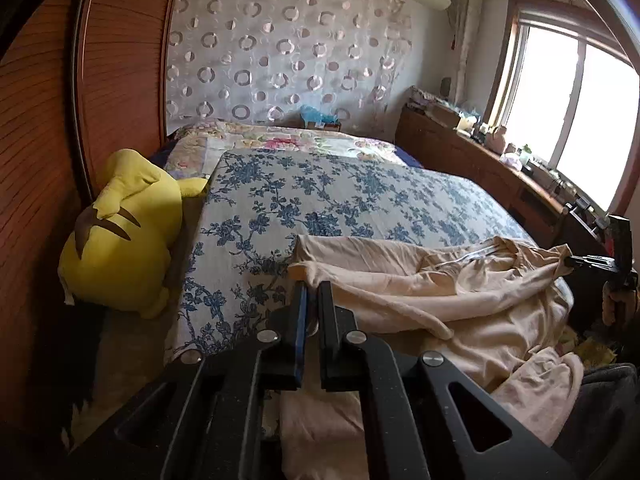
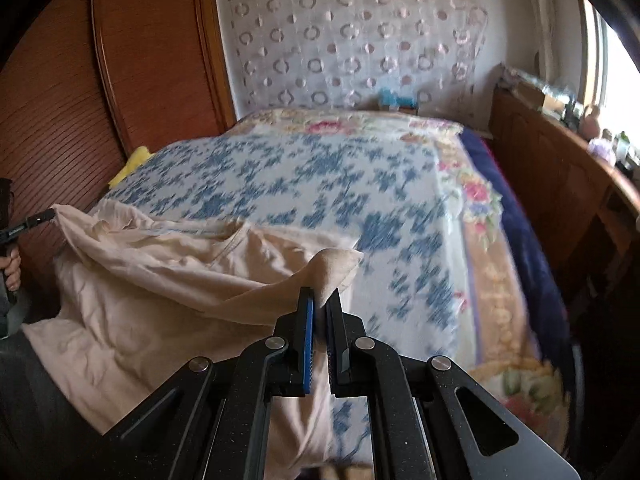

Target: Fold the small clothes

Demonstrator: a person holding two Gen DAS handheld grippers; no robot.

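Note:
A pale peach garment [image 1: 460,296] lies crumpled across the near end of a bed with a blue floral cover [image 1: 320,200]. My left gripper [image 1: 314,288] is shut on one corner of it and holds that corner just above the bed. My right gripper [image 2: 322,296] is shut on another corner of the garment [image 2: 160,280], lifted off the cover [image 2: 320,168]. The right gripper shows at the right edge of the left wrist view [image 1: 576,261]. The left gripper shows at the left edge of the right wrist view [image 2: 48,215]. The cloth hangs slack between them.
A yellow plush toy [image 1: 120,232] lies at the bed's left side against a wooden wardrobe [image 1: 60,120]. A wooden cabinet [image 1: 480,160] with small items runs along the right under a window [image 1: 580,112]. A patterned curtain [image 1: 280,52] covers the far wall.

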